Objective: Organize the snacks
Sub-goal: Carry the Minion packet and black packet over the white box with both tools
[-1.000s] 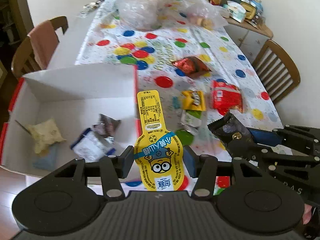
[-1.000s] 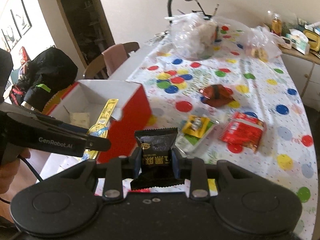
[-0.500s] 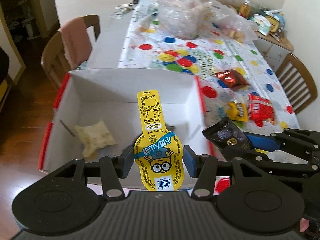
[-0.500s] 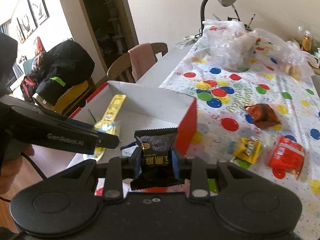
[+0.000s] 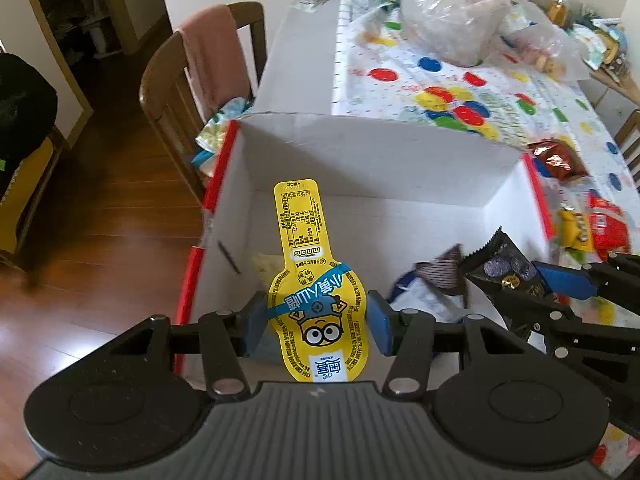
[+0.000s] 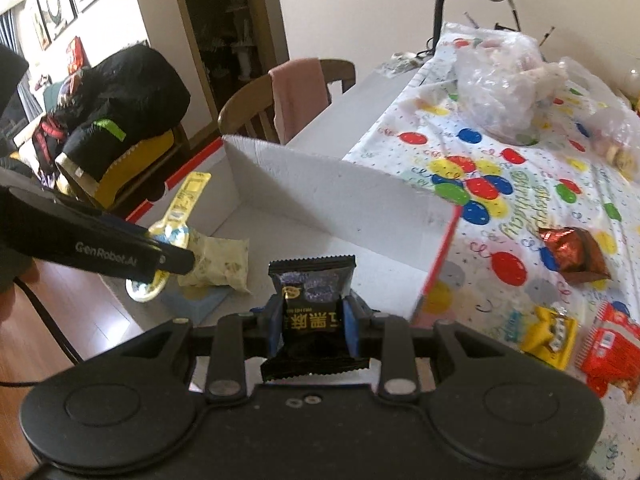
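Left gripper (image 5: 316,322): closed on yellow pouch (image 5: 310,280), held over box (image 5: 360,156).
Right gripper (image 6: 311,326): clamped on black packet (image 6: 312,280).
Left: four snacks (image 6: 568,254) on table.

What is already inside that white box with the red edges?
In the white box lie a pale cream packet on a light blue packet, plus a white-and-blue wrapper and a dark striped one. The held snacks and claws cover the rest.

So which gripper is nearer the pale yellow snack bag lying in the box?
Left. The left gripper hangs right above the pale yellow snack bag; the right gripper is off to its side, over the box floor.
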A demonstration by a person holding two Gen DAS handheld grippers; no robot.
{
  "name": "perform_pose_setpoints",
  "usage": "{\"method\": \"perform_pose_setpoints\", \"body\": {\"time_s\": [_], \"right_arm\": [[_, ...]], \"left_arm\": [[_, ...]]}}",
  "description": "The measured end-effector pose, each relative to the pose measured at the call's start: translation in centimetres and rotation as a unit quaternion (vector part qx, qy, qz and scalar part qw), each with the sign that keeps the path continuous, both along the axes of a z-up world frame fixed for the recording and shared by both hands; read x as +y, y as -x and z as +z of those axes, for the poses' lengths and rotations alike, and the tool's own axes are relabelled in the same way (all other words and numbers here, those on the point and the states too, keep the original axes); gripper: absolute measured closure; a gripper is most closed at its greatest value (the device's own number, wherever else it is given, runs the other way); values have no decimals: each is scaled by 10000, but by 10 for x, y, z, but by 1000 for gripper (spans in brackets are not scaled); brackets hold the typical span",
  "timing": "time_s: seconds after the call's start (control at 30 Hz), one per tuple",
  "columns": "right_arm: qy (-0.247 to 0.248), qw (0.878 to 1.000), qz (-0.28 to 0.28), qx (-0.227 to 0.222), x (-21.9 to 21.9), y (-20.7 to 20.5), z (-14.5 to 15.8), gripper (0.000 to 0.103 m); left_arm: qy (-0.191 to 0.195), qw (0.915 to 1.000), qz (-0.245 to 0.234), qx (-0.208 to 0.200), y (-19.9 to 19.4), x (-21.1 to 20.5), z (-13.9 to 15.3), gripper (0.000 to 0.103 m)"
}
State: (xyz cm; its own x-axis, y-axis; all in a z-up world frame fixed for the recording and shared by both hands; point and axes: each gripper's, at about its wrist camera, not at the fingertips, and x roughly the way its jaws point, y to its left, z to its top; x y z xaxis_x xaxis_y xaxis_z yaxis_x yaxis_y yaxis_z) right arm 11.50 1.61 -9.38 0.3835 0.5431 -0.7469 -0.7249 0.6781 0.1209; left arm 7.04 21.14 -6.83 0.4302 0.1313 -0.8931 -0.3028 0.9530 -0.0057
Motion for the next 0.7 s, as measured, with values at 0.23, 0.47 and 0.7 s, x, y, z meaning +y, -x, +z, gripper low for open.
{"method": "perform_pose_setpoints", "body": {"time_s": [0.23, 0.47, 0.7], "right_arm": [[341, 9991, 233, 86, 30, 0, -27, 73], [585, 9972, 443, 120, 47, 7, -43, 73], [706, 9961, 468, 232, 50, 6, -53, 73]], "left_arm": [[-101, 9997, -71, 206, -4, 12, -22, 51], [-144, 9990, -148, 399, -11, 12, -41, 51], [-352, 9981, -243, 439, -11, 7, -47, 51]]}}
